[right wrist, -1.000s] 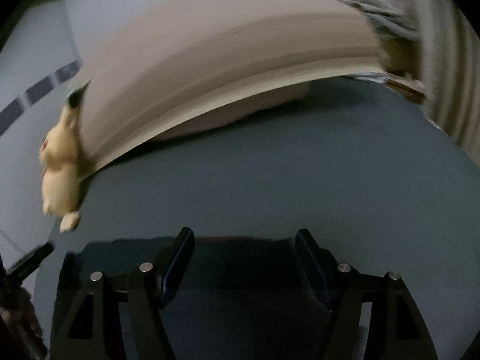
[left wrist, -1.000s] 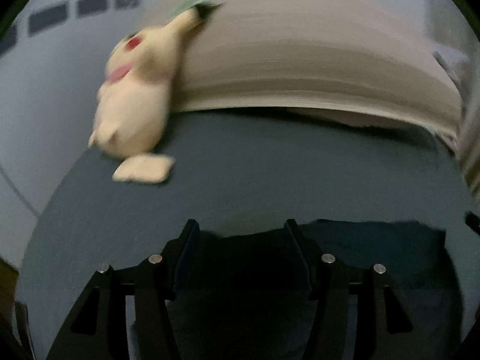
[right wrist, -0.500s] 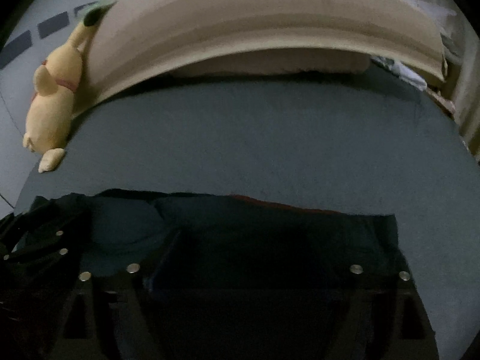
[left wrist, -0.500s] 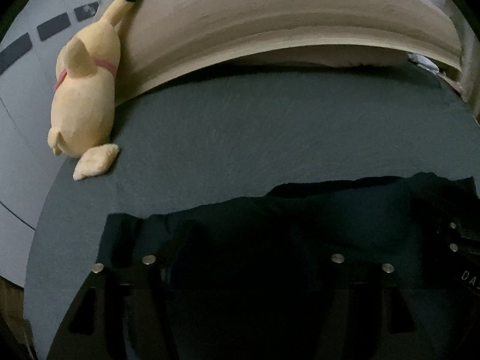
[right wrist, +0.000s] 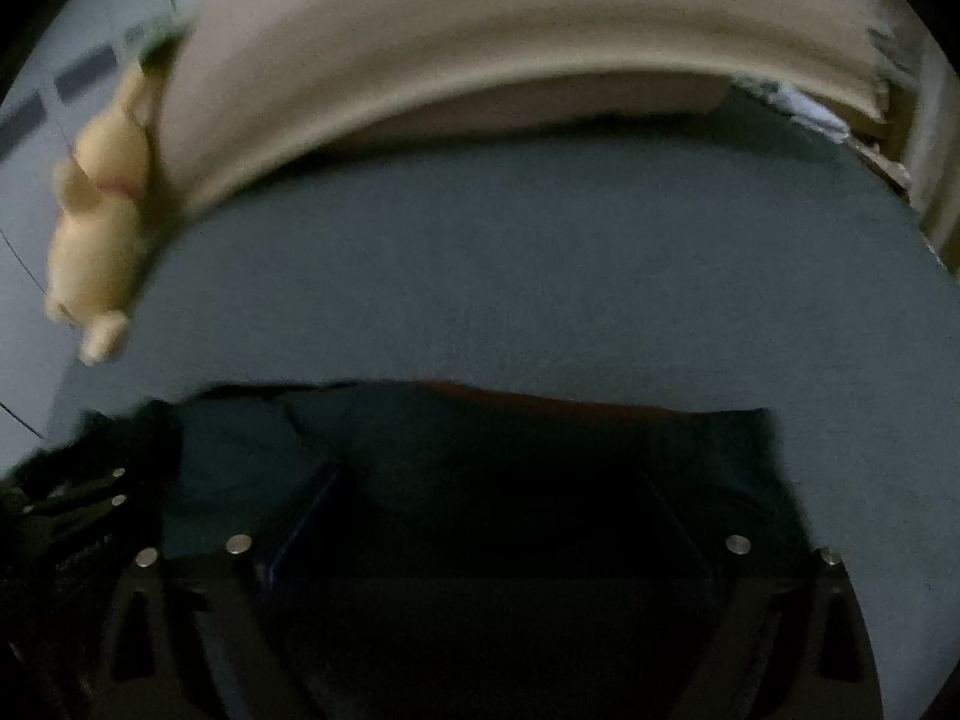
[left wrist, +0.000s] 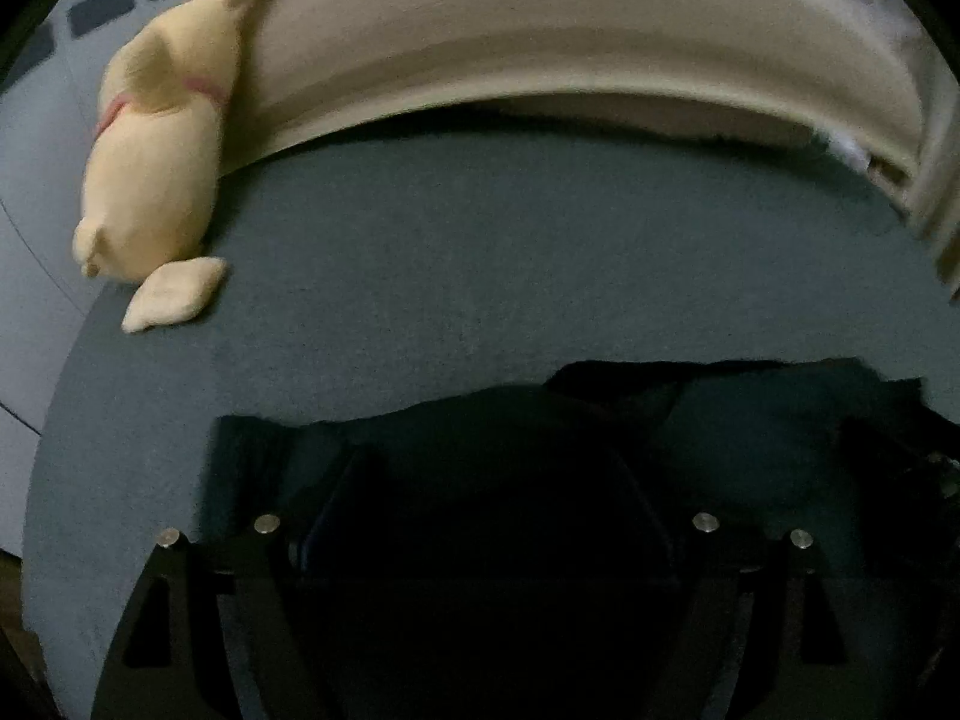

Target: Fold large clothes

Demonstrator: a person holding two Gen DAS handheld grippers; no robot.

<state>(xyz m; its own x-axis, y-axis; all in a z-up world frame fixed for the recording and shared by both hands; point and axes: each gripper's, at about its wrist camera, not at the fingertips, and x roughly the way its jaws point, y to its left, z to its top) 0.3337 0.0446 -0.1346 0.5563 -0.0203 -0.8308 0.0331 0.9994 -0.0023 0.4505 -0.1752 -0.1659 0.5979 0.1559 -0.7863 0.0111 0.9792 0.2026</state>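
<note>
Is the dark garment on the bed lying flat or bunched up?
Mostly flat: the dark navy garment lies spread low on the grey-blue bedsheet, its far edge fairly straight. Fold count: cannot tell.

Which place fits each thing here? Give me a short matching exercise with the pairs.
Things:
1. yellow plush toy
2. dark folded garment
3. beige padded headboard
4. grey-blue bed sheet

Places:
A. spread between garment and headboard
B. along the far end of the bed
C. nearest, under the opening grippers
D. far left corner, leaning on the headboard

Pairs: 1-D, 2-C, 3-B, 4-A
</note>
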